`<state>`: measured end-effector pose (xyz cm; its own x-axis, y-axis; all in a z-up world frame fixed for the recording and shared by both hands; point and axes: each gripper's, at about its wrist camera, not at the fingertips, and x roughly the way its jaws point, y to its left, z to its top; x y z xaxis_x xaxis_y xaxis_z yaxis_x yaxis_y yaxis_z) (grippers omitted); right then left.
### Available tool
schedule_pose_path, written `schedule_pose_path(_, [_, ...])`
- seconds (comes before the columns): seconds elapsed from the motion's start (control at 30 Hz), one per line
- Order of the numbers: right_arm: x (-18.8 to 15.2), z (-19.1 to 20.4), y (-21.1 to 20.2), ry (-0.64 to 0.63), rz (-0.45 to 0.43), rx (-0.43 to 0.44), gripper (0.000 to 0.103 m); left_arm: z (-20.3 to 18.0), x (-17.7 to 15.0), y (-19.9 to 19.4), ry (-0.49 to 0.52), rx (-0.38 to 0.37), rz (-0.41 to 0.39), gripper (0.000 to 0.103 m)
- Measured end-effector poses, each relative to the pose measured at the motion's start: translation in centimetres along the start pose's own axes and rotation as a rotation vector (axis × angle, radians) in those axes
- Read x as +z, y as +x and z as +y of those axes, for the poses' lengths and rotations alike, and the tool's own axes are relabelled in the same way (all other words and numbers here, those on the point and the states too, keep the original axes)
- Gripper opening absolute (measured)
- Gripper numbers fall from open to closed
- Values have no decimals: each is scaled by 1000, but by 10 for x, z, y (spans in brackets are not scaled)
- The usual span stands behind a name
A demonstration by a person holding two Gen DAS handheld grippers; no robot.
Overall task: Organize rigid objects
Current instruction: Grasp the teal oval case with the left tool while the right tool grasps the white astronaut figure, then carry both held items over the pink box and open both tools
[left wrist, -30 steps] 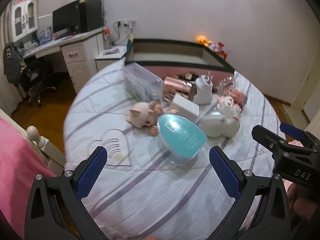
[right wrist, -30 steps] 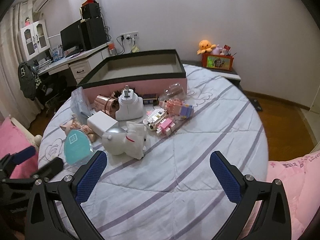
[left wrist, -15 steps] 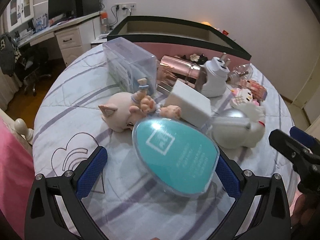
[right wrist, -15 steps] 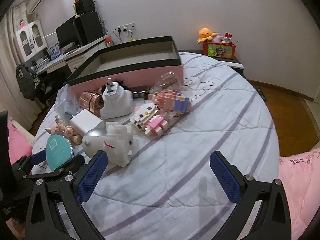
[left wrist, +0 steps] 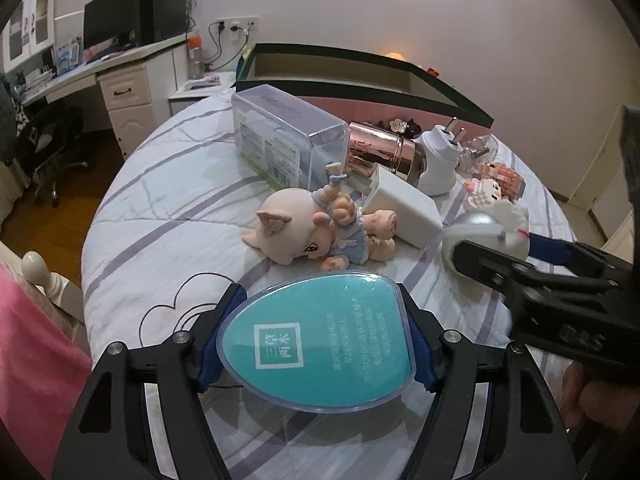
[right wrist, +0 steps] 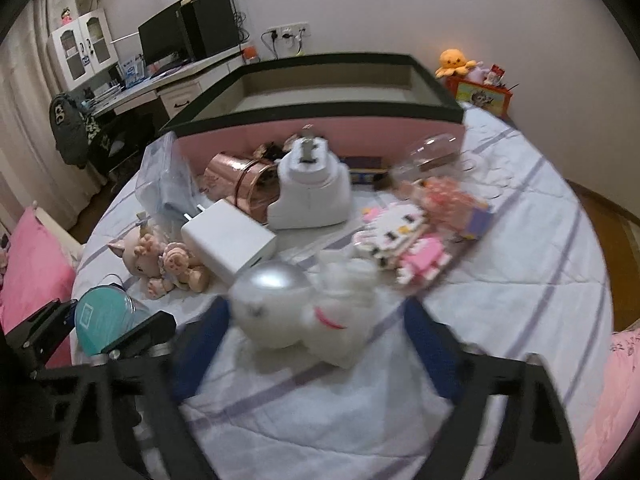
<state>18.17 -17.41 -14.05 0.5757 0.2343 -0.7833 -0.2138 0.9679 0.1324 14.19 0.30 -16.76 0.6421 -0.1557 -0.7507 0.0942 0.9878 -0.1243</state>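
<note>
Left gripper jaws closing, blue pads now flush against both sides of the teal egg-shaped case, so it looks clamped; a second ago those jaws stood wide with the case well ahead on the bed. Right gripper jaws also closing, with the white cat figure between them; the frame is motion-blurred, the left pad seems at the figure's side, the right pad stands apart from it, so no grip yet. A second ago that gripper was wide and the cat sat further ahead. Both hands have come forward and down onto their targets. Meaning: two picks start at once, case likely secured, cat not. Outward from there: pig doll, white charger block, clear plastic box, rose-gold canister, white plug adapter and pink brick figures all lie loose on the bed. The pink storage box with dark rim stands open behind them, apparently empty, the likely destination.
</note>
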Motion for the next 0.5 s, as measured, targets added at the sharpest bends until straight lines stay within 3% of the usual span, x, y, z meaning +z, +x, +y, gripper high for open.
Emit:
schedule_pose_path(0.33, [-1, -2, -15, -9, -14, 22, 71, 3, 1, -12, 7, 3, -21, 73])
schedule_pose_path(0.5, [12, -4, -32, -5, -53, 43, 71, 5, 19, -29, 6, -1, -66, 73])
